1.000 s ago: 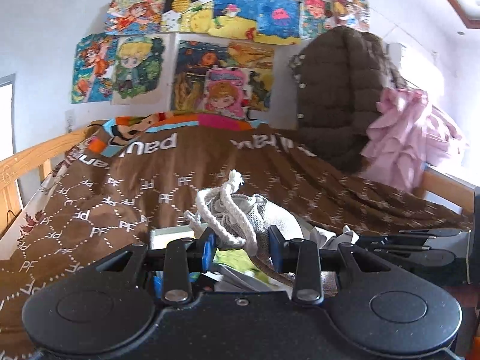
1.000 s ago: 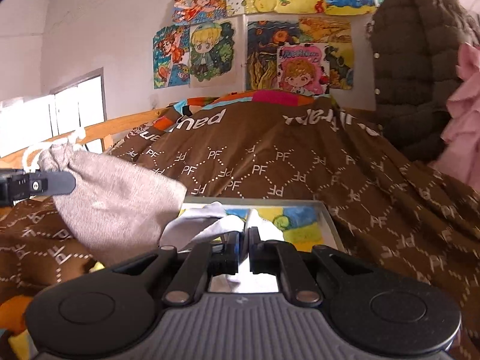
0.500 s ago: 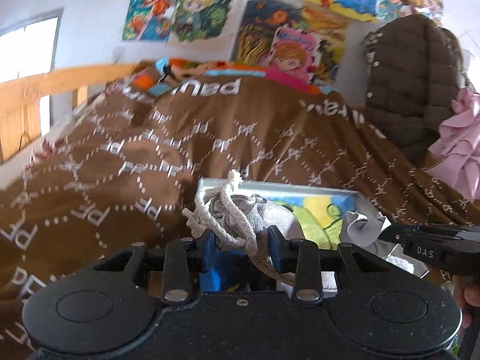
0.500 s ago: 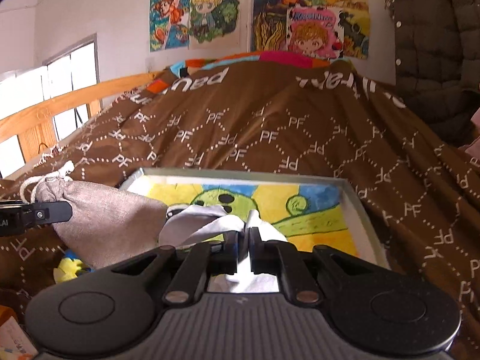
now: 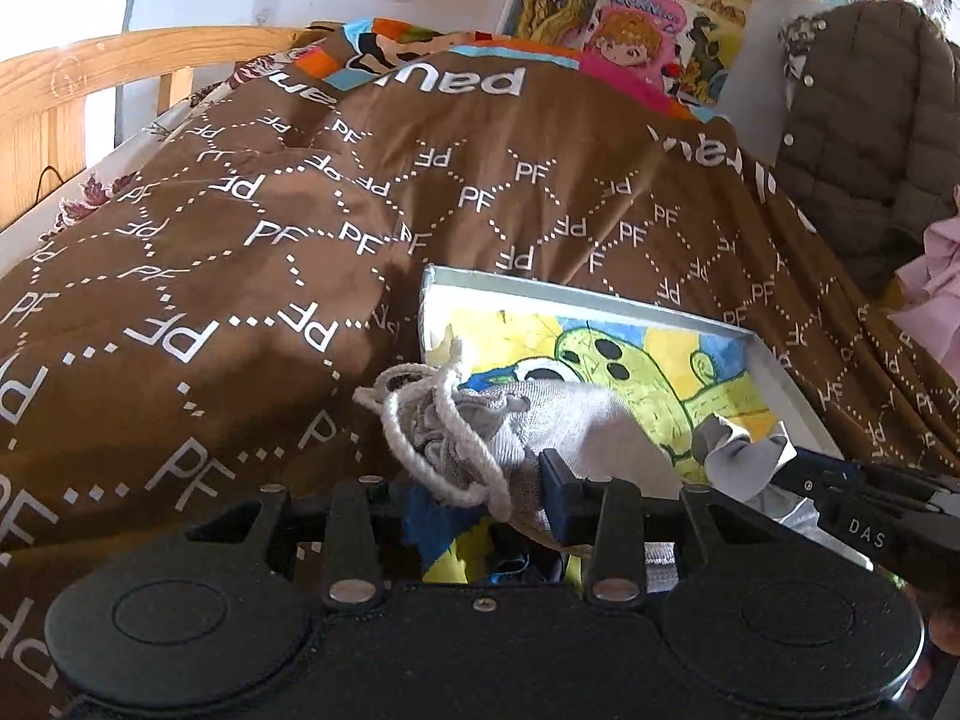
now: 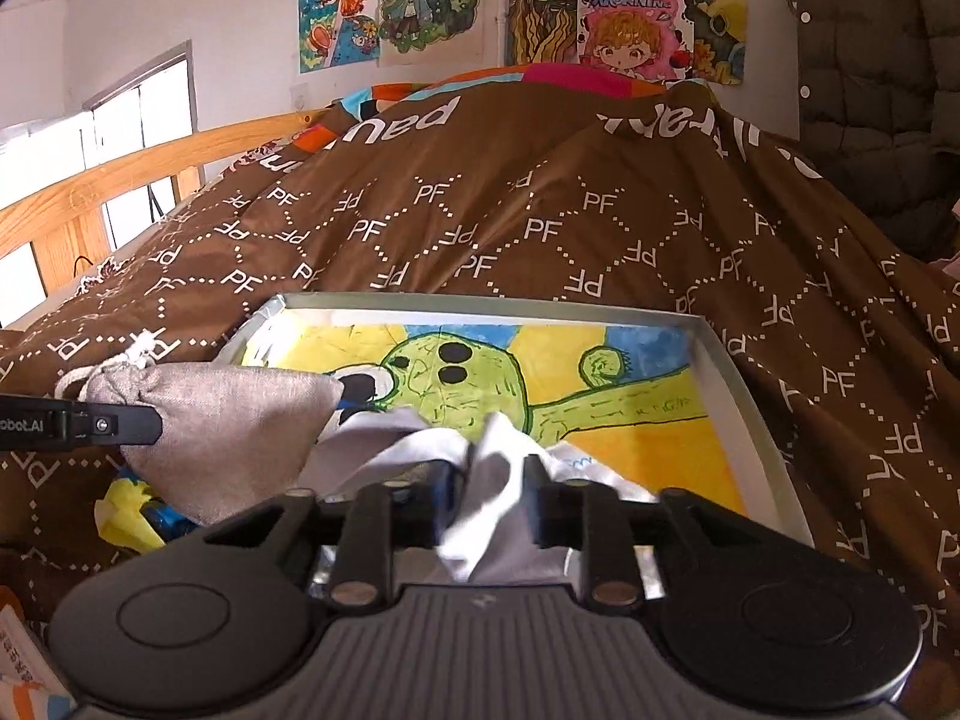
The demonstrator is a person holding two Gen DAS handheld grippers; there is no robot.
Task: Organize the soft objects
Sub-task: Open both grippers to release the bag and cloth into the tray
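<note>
Both pairs of fingers point down over a shallow white tray (image 6: pixel 744 396) lying on a brown quilt (image 6: pixel 540 210) printed with "PF" marks. Left gripper (image 5: pixel 487 495) has its blue-padded fingers (image 5: pixel 555 495) partway apart and easing wider, with the gathered neck of a grey drawstring pouch (image 5: pixel 540 420) lodged between them; its white cord (image 5: pixel 420 438) loops over the near finger and the pouch body extends ahead onto the tray's near left corner. Right gripper (image 6: pixel 487 501) is spreading its fingers, and a crumpled white cloth (image 6: pixel 480 474) stands between them, its folds spilling forward and to the left onto the tray floor, no longer pinched flat. Beyond both sets of fingertips the tray's bottom shows a yellow, green and blue painted picture (image 6: pixel 600 408). From the right wrist view the pouch (image 6: pixel 228 414) lies just left of the cloth, touching its edge, with the left gripper's black finger alongside it. Ahead the quilt rises in a mound; a wooden bed rail (image 6: pixel 120 180) runs on the left, cartoon posters (image 6: pixel 396 6) hang on the wall, and a dark puffer jacket (image 5: pixel 870 120) hangs far right
</note>
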